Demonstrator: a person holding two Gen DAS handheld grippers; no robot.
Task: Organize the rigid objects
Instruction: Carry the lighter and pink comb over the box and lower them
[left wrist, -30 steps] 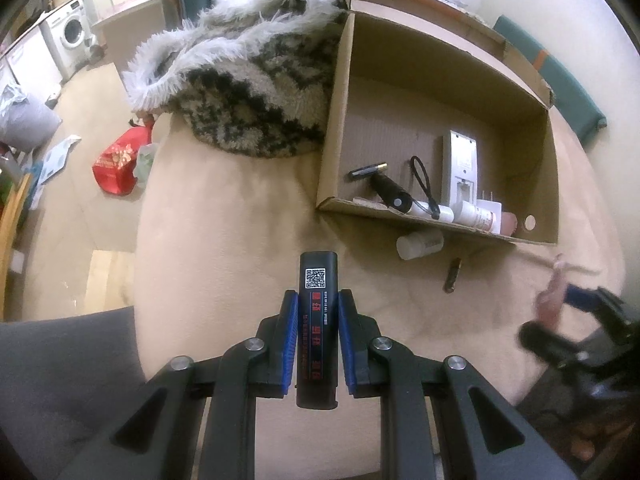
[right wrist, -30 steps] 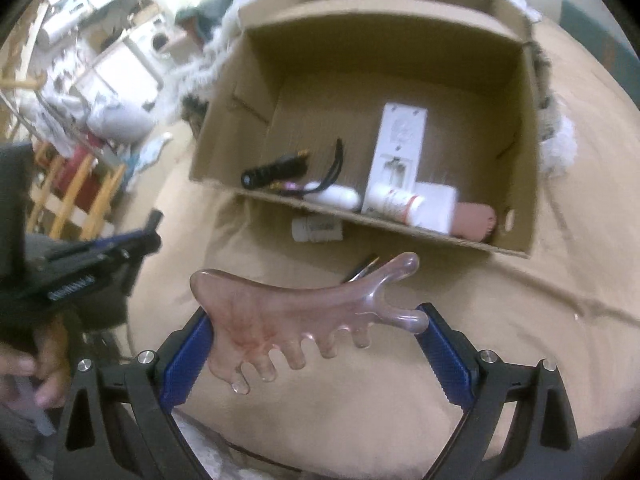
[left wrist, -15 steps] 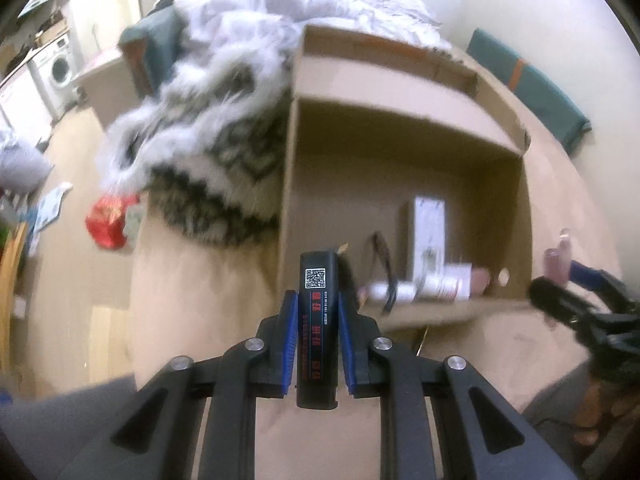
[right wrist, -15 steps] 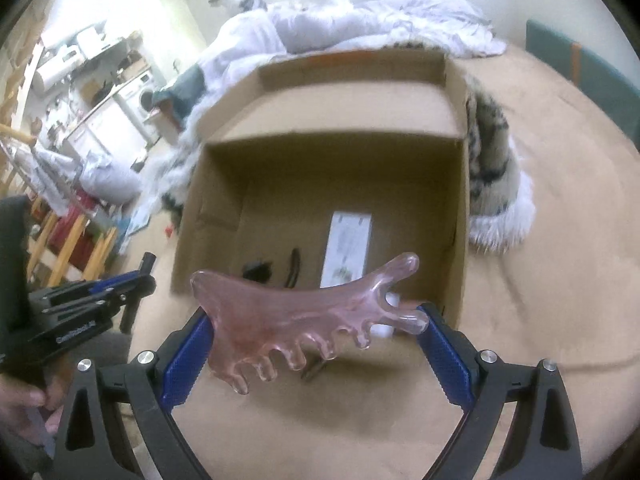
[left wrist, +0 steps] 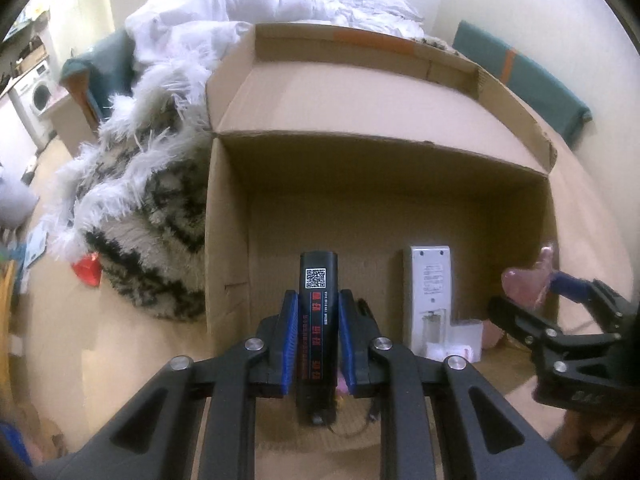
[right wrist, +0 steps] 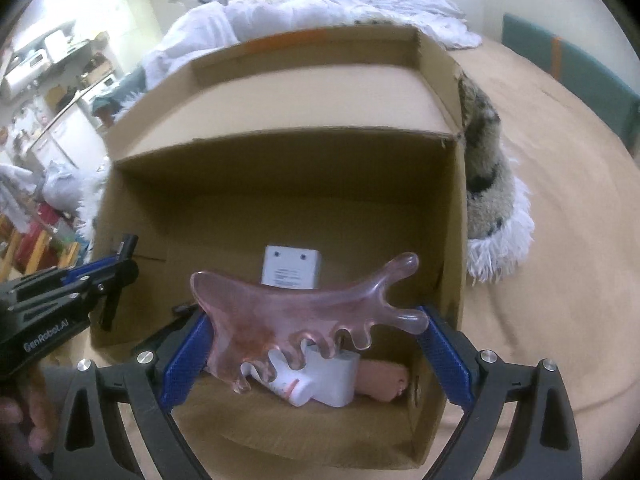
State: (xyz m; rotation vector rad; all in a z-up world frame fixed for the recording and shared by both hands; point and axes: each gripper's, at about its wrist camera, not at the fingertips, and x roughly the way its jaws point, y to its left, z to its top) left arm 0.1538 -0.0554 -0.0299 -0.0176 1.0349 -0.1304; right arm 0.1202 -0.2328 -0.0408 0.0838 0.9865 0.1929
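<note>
Left wrist view, near to far: left gripper (left wrist: 318, 344) clamped narrow on black battery (left wrist: 318, 320), blue pads (left wrist: 289, 344) pressed to both its long sides, QR label facing up. Held over the near edge of cardboard box (left wrist: 228, 216). Beyond, on the box floor: white remote (left wrist: 430, 292), face down, with white block (left wrist: 466, 336) just beside its near end. Farther left, outside the box: shaggy throw (left wrist: 148, 208); white bedding (left wrist: 248, 0) behind.

Right wrist view, near to far: right gripper (right wrist: 316, 356) spread wide yet gripping pink comb (right wrist: 296, 312) end to end, teeth pointing down. Directly below, against the near box wall: white tube (right wrist: 294, 388), the white block, a pinkish item (right wrist: 384, 380). Remote partly seen above the comb.

Step judged: carry phase, both items brought over the box, neither released. Next move judged: lowering each load to bare floor, battery left of the remote, comb clear of the tube, then opening the jaws.

Hidden or unclear: battery's lower end blurred; dark cord-like items under the left gripper not identifiable; pinkish item's nature undetermined; box floor under the comb largely covered; near box wall cut off in left view.
</note>
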